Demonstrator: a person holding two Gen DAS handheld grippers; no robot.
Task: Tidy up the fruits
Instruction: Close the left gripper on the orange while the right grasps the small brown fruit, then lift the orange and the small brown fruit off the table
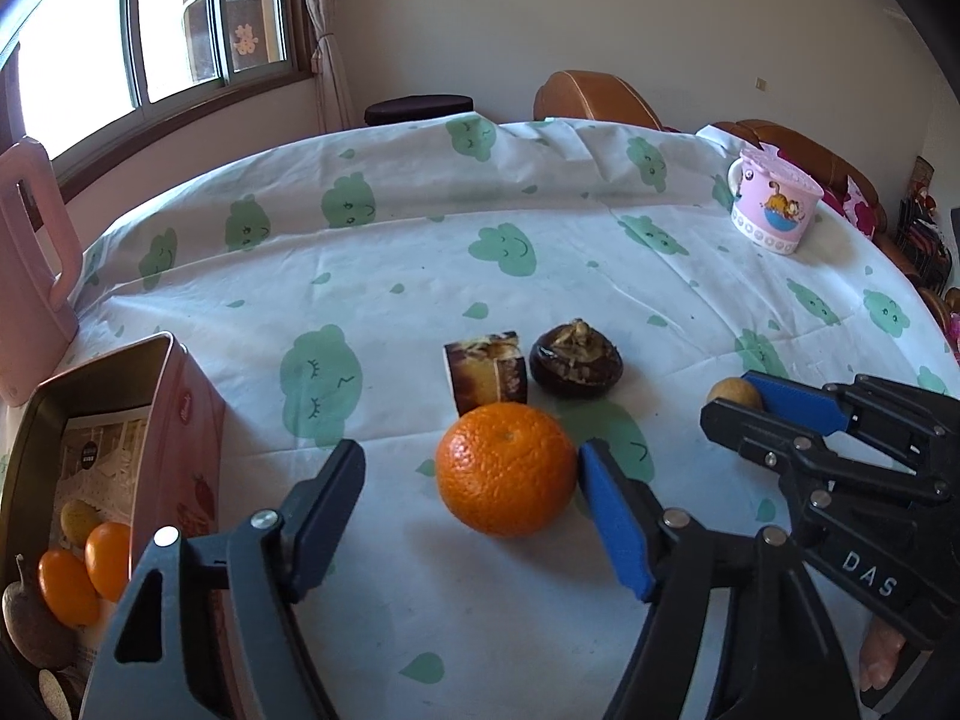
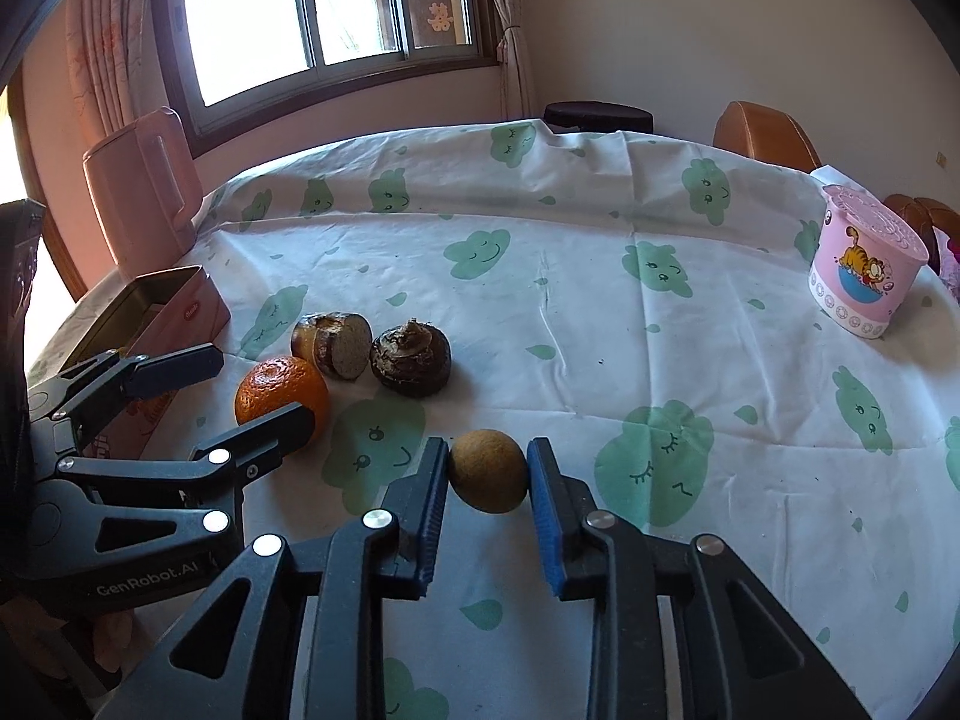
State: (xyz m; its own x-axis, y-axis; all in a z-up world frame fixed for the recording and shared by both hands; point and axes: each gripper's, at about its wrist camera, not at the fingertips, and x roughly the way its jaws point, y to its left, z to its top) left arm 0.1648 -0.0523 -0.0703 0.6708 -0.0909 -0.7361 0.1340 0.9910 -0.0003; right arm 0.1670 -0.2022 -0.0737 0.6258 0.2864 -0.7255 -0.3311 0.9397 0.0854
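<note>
Nearest, the right gripper [image 2: 487, 477] brackets a small round brown fruit [image 2: 488, 471] on the tablecloth [image 2: 600, 300]; its jaws stand just either side of the fruit, and whether they already pinch it I cannot tell. Beside it, the left gripper [image 1: 471, 510] is spread wide around an orange [image 1: 506, 468], one blue pad close to the peel, the other well apart.

At the left edge sits an open pink tin [image 1: 150, 408] already holding a few small fruits. Just beyond the orange lie a cut brown piece [image 1: 486, 372] and a dark bulb-like fruit [image 1: 576, 363]. Far off stands a pink cartoon cup [image 2: 864, 270].

This looks like the picking stage, partway through. Next, each gripper would need to close gently, lift, and carry towards the tin.
</note>
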